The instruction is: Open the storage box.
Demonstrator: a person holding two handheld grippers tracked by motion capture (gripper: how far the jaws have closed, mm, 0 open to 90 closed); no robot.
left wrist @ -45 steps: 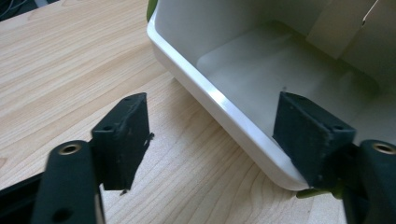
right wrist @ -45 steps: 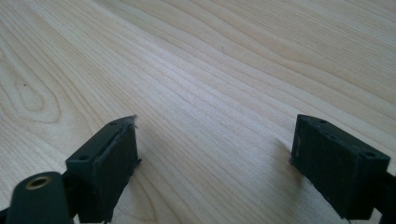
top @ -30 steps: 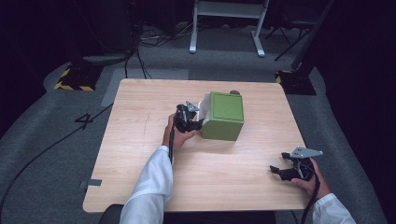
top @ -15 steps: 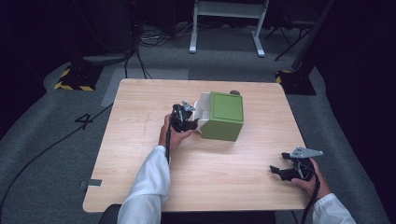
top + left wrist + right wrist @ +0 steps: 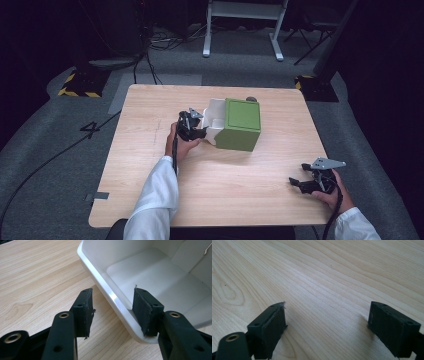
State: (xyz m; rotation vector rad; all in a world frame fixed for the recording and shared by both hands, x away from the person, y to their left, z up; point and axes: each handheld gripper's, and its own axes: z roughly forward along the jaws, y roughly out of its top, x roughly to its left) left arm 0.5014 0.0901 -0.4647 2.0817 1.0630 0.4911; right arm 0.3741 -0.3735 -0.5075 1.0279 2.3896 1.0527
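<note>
Wooden table [image 5: 150, 165] holds little: a green box [image 5: 241, 124] sits just behind the middle, nearer the far edge than the near one, with a white drawer [image 5: 214, 121] sticking out of its left face toward the table's left side. A small dark round thing [image 5: 251, 99], too small to identify, sits right behind the box by the far edge. Wide bare wood lies along the left edge, the whole near half and the right side. The left gripper [image 5: 196, 131] is at the drawer's front, near the table's middle; in the left gripper view one pad [image 5: 143, 311] is inside the drawer against its front wall, the other pad [image 5: 86, 311] stands off outside it, over the wood, so the jaws straddle the drawer rim [image 5: 110, 296] at their narrowest, with a gap showing on the outer side. The drawer is glossy white plastic, rounded lip, shallow inside with a raised floor panel. The box is plain matte green with a flat top. The right gripper [image 5: 302, 182] rests near the near right corner, well apart from the box, jaws spread wide over bare wood.
</note>
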